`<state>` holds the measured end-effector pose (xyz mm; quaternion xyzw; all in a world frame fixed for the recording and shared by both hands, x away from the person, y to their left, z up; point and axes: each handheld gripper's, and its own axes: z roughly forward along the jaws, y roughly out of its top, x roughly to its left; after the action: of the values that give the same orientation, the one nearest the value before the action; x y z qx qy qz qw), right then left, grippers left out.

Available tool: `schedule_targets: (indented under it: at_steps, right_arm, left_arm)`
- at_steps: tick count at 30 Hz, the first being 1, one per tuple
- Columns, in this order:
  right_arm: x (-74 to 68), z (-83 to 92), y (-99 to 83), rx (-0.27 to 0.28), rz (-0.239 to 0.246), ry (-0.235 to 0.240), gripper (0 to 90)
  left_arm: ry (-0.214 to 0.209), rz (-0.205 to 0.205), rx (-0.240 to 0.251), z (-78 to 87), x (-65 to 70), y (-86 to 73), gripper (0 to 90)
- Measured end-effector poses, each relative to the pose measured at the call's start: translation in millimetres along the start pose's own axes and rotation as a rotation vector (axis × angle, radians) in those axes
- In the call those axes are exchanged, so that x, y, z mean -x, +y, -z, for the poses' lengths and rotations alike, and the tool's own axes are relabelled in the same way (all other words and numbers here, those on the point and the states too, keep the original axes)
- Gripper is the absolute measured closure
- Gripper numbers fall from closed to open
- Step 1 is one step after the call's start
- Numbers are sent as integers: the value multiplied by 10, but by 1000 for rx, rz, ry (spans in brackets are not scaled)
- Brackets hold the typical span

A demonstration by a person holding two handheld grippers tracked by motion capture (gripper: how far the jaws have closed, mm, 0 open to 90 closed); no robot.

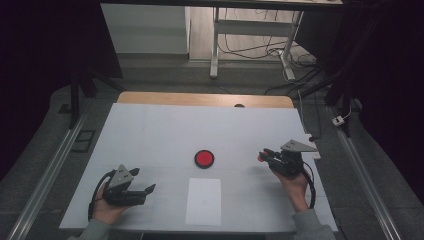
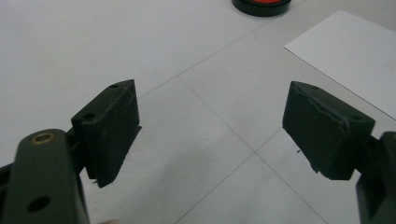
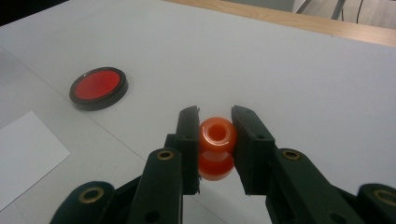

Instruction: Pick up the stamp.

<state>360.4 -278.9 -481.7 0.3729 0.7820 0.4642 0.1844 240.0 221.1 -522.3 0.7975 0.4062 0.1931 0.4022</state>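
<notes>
Orange and glossy, a small spool-shaped piece (image 3: pixel 215 147) sits clenched between the jaws of the right gripper (image 3: pixel 215 140), its hollow end facing up; in the high view that gripper (image 1: pixel 265 155) is at the right side of the white worktop (image 1: pixel 165 130), with the piece (image 1: pixel 261 157) at its tip; a round red disc with a black rim (image 1: pixel 204 158) lies flat near the middle of the worktop, well apart from the piece; a white sheet of paper (image 1: pixel 203 201) lies just in front of the disc, towards the person; the left gripper (image 2: pixel 210 126) rests low at the left, its jaws spread wide with nothing between them.
</notes>
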Motion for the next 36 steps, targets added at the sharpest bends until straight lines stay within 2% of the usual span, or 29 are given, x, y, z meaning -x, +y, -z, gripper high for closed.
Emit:
schedule_targets:
  at_steps: [7,15,26,29,36]
  right_arm:
    - [-97,-25,36,8,21,18,718]
    - [-240,-31,91,20,68,32,718]
    - [-430,-38,169,48,72,111,718]
    - [-506,-37,191,70,88,125,718]
    - [-606,-59,213,68,111,146,718]
  left_arm:
    - [0,1,4,6,-4,0,192]
    - [-1,2,4,7,-7,-1,192]
    - [0,-1,5,11,-2,0,192]
    - [1,1,7,14,-6,-1,193]
    - [0,-5,3,6,3,-1,193]
